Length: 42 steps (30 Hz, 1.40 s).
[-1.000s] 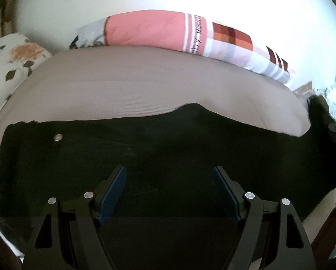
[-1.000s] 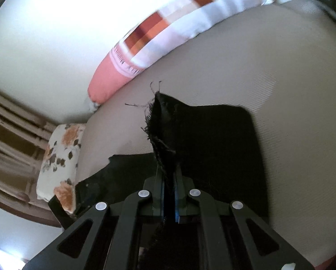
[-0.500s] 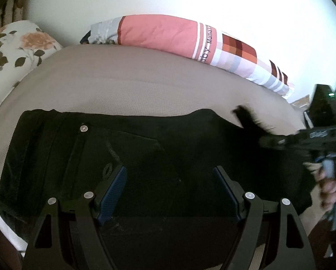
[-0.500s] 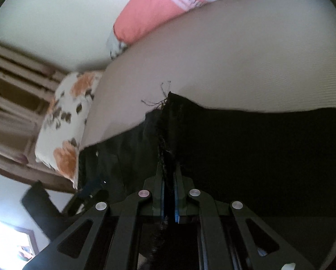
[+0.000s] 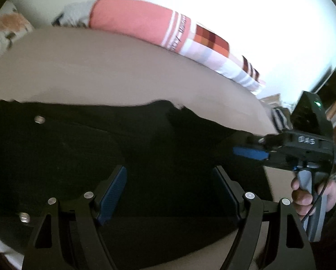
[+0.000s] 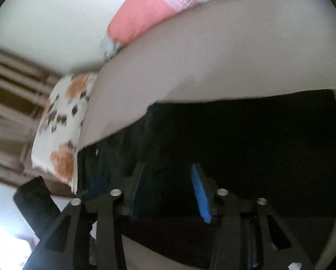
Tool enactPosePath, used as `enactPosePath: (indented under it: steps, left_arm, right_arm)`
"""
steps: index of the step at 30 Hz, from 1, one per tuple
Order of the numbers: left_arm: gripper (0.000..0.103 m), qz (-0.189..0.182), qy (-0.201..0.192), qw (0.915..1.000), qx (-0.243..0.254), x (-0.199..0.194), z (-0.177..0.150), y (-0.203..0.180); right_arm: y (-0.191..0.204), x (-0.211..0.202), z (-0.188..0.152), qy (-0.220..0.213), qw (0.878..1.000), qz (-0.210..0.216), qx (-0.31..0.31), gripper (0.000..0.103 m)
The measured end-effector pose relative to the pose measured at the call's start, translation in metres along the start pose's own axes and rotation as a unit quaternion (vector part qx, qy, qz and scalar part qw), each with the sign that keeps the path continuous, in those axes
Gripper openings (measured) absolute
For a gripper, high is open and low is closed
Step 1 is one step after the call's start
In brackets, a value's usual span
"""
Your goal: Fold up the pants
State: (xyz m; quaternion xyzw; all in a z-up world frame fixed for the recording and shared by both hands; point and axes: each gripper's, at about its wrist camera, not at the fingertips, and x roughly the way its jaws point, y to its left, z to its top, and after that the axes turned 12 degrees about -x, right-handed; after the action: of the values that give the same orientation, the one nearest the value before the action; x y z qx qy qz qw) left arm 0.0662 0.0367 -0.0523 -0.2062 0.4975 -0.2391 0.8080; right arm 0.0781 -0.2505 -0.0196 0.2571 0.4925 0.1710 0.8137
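Note:
Black pants (image 5: pixel 100 148) lie across the beige bed (image 5: pixel 114 72), with a metal button (image 5: pixel 39 119) at the waist on the left. The leg part is folded over onto them (image 6: pixel 246 135). My left gripper (image 5: pixel 170 186) hovers open just above the cloth, with nothing between its blue pads (image 5: pixel 114 189). My right gripper (image 6: pixel 168 186) is low over the folded layer and its jaws are opening. The pads (image 6: pixel 200 193) are apart and press on no cloth. In the left wrist view the right gripper (image 5: pixel 249 146) reaches in from the right, held by a hand (image 5: pixel 303 193).
A long pink, white and checked bolster (image 5: pixel 159 27) lies along the far edge of the bed against the pale wall. A floral pillow (image 6: pixel 60 123) sits at the head end beside wooden slats (image 6: pixel 8 94). Bare beige sheet lies beyond the pants.
The right gripper carried the frayed leg end across over the pants toward the waist, then its jaws parted and the cloth dropped out. The left gripper only tilted, still open.

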Motion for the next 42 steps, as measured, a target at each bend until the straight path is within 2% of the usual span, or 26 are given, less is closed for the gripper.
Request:
enactPosePath:
  steps: [4, 6, 10, 13, 14, 22, 24, 25, 26, 28, 32, 37, 42]
  left_arm:
    - [0.076, -0.026, 0.058, 0.9977, -0.023, 0.018, 0.003, -0.006]
    - [0.072, -0.034, 0.093, 0.994, -0.045, 0.03, 0.006, -0.005]
    - [0.049, -0.027, 0.145, 0.9868, -0.068, 0.051, 0.007, -0.005]
    - [0.04, -0.023, 0.171, 0.9816, -0.082, 0.064, 0.005, -0.004]
    - [0.038, -0.023, 0.172, 0.981, -0.088, 0.066, 0.005, -0.003]
    - [0.037, -0.049, 0.174, 0.9779, -0.105, 0.074, 0.001, -0.008]
    - [0.029, -0.046, 0.177, 0.9783, -0.097, 0.076, -0.002, -0.012]
    - [0.019, -0.046, 0.182, 0.9776, -0.096, 0.077, -0.004, -0.011]
    - [0.013, -0.045, 0.188, 0.9762, -0.098, 0.079, -0.007, -0.011]
    - [0.006, -0.039, 0.182, 0.9779, -0.095, 0.076, -0.013, -0.009]
    - [0.004, -0.03, 0.166, 0.9813, -0.092, 0.068, -0.018, -0.013]
    - [0.004, -0.022, 0.142, 0.9876, -0.065, 0.047, -0.029, -0.021]
    - [0.005, -0.005, 0.148, 0.986, -0.076, 0.059, -0.033, -0.01]
  right_arm:
    - [-0.018, -0.044, -0.016, -0.055, 0.997, -0.018, 0.057, 0.049]
    - [-0.028, -0.058, -0.026, -0.078, 0.993, -0.025, 0.082, 0.05]
    - [-0.045, -0.061, -0.041, -0.104, 0.987, -0.019, 0.121, 0.05]
    - [-0.052, -0.056, -0.043, -0.1, 0.988, -0.025, 0.119, 0.05]
    - [-0.053, -0.055, -0.042, -0.097, 0.988, -0.031, 0.113, 0.05]
    - [-0.063, -0.049, -0.043, -0.09, 0.988, -0.025, 0.125, 0.05]
    - [-0.065, -0.049, -0.043, -0.091, 0.987, -0.025, 0.131, 0.05]
    - [-0.066, -0.049, -0.043, -0.09, 0.987, -0.026, 0.133, 0.05]
    - [-0.068, -0.048, -0.044, -0.089, 0.986, -0.028, 0.138, 0.05]
    - [-0.07, -0.048, -0.044, -0.087, 0.986, -0.03, 0.141, 0.05]
    - [-0.076, -0.047, -0.046, -0.082, 0.984, -0.041, 0.152, 0.05]
    - [-0.082, -0.048, -0.049, -0.08, 0.982, -0.054, 0.16, 0.05]
    - [-0.086, -0.034, -0.053, -0.047, 0.983, -0.068, 0.164, 0.05]
